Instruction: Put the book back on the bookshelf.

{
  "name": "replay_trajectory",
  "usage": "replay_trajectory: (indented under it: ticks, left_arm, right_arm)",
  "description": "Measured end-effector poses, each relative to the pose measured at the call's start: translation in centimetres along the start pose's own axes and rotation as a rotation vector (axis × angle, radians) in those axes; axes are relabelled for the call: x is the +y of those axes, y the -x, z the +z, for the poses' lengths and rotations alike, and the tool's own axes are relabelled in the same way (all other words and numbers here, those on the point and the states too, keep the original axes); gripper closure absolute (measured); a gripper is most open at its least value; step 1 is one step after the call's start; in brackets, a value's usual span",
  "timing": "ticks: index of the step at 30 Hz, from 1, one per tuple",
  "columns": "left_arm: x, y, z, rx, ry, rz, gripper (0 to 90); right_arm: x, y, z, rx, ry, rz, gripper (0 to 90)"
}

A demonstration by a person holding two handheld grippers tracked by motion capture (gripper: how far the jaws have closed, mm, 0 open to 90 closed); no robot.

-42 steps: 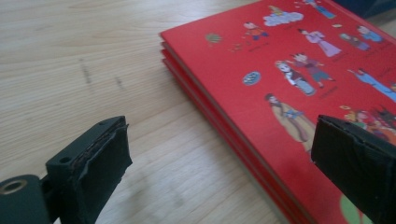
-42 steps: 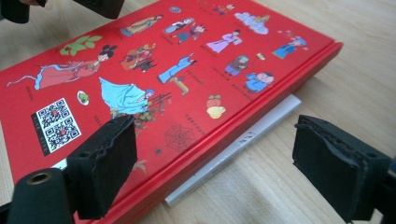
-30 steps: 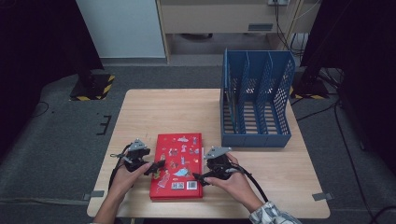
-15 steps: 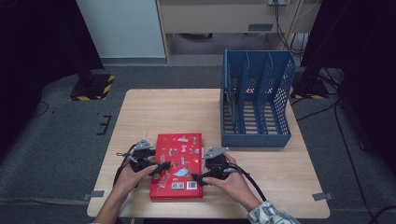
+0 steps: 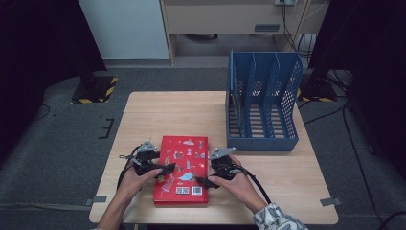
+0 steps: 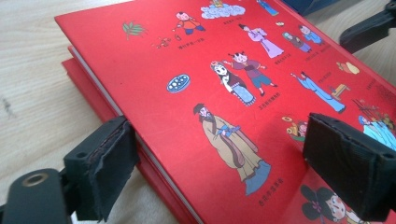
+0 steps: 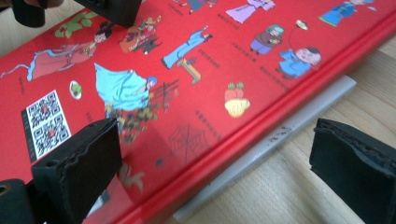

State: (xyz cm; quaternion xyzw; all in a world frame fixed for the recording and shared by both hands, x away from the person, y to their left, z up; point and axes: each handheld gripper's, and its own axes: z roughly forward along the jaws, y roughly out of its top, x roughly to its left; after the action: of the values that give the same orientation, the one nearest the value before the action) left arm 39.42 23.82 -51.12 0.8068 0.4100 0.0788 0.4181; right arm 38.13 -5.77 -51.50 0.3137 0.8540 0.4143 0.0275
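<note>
On the wooden table [image 5: 158, 115], beside the blue file rack [image 5: 262, 103], my red picture book [image 5: 182, 170] lies flat, near edge; left claw [image 5: 165, 168], narrowing, and right claw [image 5: 203, 181], widening, straddle its edges, gripping nothing.

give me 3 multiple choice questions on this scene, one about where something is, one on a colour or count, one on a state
1. Where does the blue file rack stand on the table?
A. far right part
B. near left corner
C. on top of the book

2. What colour is the book's cover?
A. green
B. red
C. white

3. How do the jaws of the left gripper stand?
A. shut tight with nothing between them
B. apart, one at each side of the book's edge
C. clamped on the rack

Answers:
1 A, the high view shows the rack beyond the book, toward the table's right edge.
2 B, the cover is red with small drawn figures in all views.
3 B, the left gripper view shows one pad at the book's edge and one over its cover, jaws just closing.
</note>
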Motion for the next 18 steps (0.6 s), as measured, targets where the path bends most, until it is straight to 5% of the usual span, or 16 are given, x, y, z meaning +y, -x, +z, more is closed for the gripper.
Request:
replay_trajectory:
  ticks: [14,18]
  left_arm:
    - [0.5,0.1,0.5,-0.012,-0.022,0.019,11.1]
    - [0.7,0.1,0.5,-0.013,-0.034,0.017,11.3]
  right_arm:
    - [-0.1,1.5,1.5,0.076,0.038,0.121,1.6]
    - [0.4,1.4,1.4,0.063,0.013,0.12,1.9]
